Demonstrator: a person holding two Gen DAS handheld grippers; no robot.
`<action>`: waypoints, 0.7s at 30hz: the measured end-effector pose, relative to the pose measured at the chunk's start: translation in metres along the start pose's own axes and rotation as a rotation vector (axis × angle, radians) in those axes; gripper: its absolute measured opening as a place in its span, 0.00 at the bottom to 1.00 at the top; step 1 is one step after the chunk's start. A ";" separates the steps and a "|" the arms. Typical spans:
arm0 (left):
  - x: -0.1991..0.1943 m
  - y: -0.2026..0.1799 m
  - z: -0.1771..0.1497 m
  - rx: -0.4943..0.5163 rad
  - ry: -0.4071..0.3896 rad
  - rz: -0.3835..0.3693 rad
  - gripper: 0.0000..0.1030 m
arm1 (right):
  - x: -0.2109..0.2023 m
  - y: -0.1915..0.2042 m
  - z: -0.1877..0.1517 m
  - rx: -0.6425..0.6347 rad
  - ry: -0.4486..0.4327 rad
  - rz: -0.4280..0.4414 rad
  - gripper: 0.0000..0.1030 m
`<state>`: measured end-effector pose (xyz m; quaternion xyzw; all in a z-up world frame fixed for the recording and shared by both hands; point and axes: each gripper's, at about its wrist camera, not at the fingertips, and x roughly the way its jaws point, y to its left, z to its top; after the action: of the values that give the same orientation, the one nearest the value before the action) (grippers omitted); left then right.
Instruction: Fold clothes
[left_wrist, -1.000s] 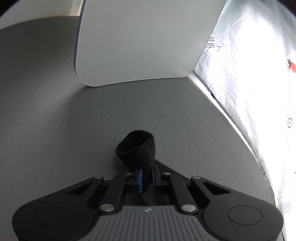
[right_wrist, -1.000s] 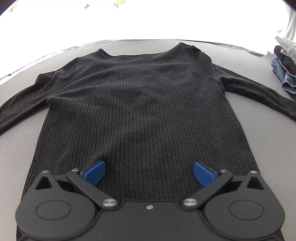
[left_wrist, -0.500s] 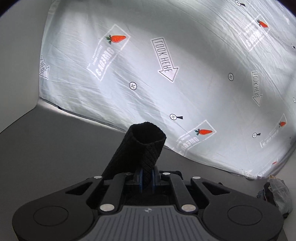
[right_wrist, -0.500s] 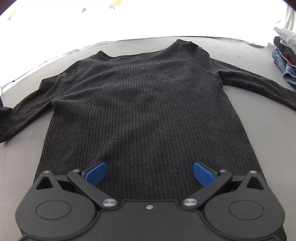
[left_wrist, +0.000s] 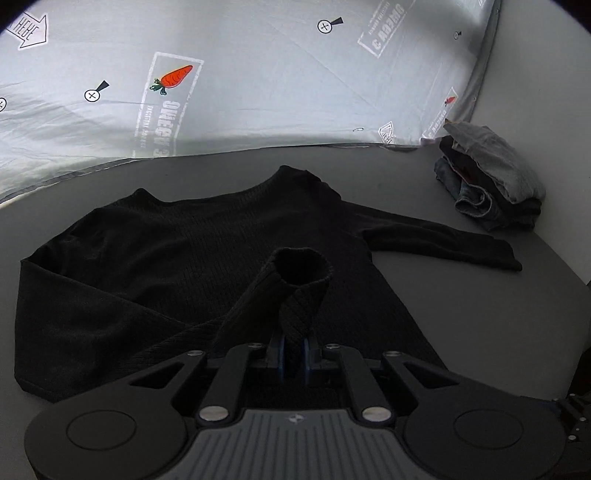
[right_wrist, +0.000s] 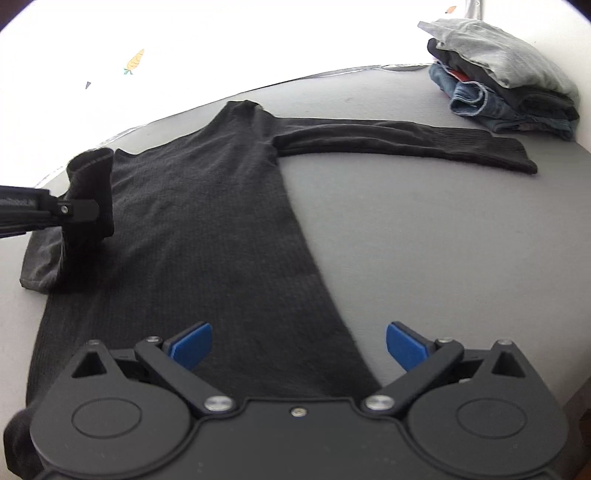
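A black ribbed sweater lies flat on the grey table, neck toward the far side; it also shows in the right wrist view. My left gripper is shut on the cuff of the sweater's left sleeve, holding it up over the sweater's body; it shows at the left of the right wrist view. The right sleeve lies stretched out to the right. My right gripper is open and empty above the sweater's hem.
A stack of folded clothes with jeans and a grey garment sits at the table's far right corner, also in the right wrist view. A printed white sheet hangs behind the table. The table's right edge is near.
My left gripper has swung round with the sleeve cuff, from the table's left end to over the sweater's body. My right gripper has turned toward the right, staying open.
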<state>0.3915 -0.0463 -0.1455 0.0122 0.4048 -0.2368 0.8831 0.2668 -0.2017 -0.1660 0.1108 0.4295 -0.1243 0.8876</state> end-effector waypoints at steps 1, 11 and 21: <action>0.003 -0.006 0.000 -0.014 0.000 -0.008 0.09 | -0.002 -0.009 -0.001 -0.006 0.004 -0.011 0.99; 0.060 -0.055 0.002 -0.132 0.105 0.124 0.17 | 0.013 -0.121 0.035 0.001 0.014 -0.023 0.98; 0.074 -0.068 -0.008 -0.257 0.121 0.263 0.17 | 0.085 -0.253 0.132 0.166 -0.103 -0.139 0.63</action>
<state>0.3977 -0.1346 -0.1927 -0.0337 0.4789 -0.0646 0.8748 0.3350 -0.4917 -0.1756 0.1470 0.3781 -0.2263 0.8856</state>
